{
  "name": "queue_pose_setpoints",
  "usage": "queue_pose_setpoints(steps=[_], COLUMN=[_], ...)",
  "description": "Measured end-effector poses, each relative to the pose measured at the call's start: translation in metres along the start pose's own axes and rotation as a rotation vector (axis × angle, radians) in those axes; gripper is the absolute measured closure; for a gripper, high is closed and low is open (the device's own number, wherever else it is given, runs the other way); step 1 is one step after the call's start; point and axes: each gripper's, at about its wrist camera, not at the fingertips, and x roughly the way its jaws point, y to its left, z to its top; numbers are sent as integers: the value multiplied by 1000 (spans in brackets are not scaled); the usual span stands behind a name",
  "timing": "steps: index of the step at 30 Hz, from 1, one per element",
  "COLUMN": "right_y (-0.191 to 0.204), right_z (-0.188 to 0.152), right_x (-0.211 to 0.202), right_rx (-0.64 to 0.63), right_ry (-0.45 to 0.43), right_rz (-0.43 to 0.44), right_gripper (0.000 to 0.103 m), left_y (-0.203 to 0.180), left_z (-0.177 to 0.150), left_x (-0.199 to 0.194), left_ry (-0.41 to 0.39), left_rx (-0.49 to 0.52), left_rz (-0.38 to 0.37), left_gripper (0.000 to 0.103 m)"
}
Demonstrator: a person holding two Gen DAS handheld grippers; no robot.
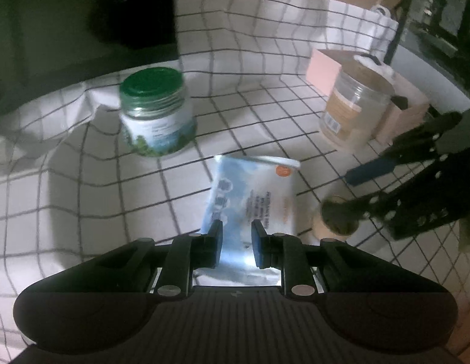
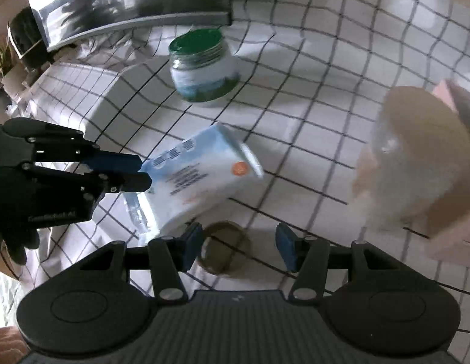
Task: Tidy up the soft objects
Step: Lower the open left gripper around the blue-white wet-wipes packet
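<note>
Left wrist view first: the left gripper (image 1: 236, 244) had its blue-padded jaws pinched onto the near end of the tissue pack (image 1: 253, 194), a soft blue-and-white packet with an orange dot. The pack stretched away from the jaws over the checked tablecloth (image 1: 83, 188). Beyond the pack and to its left stood the green-lidded jar (image 1: 157, 112). Beyond the pack to its right stood the clear jar (image 1: 353, 106) with a tan label, and behind that a pink box (image 1: 323, 66). Just right of the pack sat a small round tub (image 1: 336, 220), and over it reached the right gripper (image 1: 396, 163), dark, with one blue finger showing.

Over to the right wrist view: the right gripper (image 2: 239, 248) was wide open, holding nothing, its jaws spread either side of the small round tub (image 2: 226, 247). The tissue pack (image 2: 201, 179) was just beyond the tub, tilted, one end up off the tablecloth (image 2: 311, 139). At the pack's left end the left gripper (image 2: 141, 173) was clamped on its edge. The green-lidded jar (image 2: 204, 66) stood well beyond the pack. Right of the pack, the clear jar (image 2: 417, 157) loomed large and blurred.
</note>
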Motion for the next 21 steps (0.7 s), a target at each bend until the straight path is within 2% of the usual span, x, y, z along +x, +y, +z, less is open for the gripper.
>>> queue_pose_setpoints(steps=[5, 7, 9, 12, 15, 17, 19, 21], right_y=[-10, -12, -17, -23, -24, -22, -20, -17], right_z=[-11, -18, -26, -36, -49, -56, -62, -64], right_x=[-19, -23, -24, -22, -18, -15, -15, -14], right_rx=[-7, -11, -3, 24, 23, 15, 3, -10], right_ry=[-37, -36, -31, -15, 3, 11, -6, -14], right_rz=[-9, -23, -36, -43, -71, -85, -95, -106], right_gripper=[49, 49, 49, 49, 49, 49, 44, 39], left_y=[-26, -36, -43, -54, -53, -44, -34, -22], left_z=[4, 5, 6, 7, 11, 15, 18, 22], left_x=[17, 20, 23, 30, 30, 28, 28, 30], left_ry=[81, 85, 98, 108, 100, 75, 63, 67], left_rx=[93, 124, 137, 175, 159, 135, 119, 90], left_rz=[-25, -30, -55, -71, -69, -20, 43, 50], left_gripper=[77, 68, 46, 33, 37, 38, 38, 39])
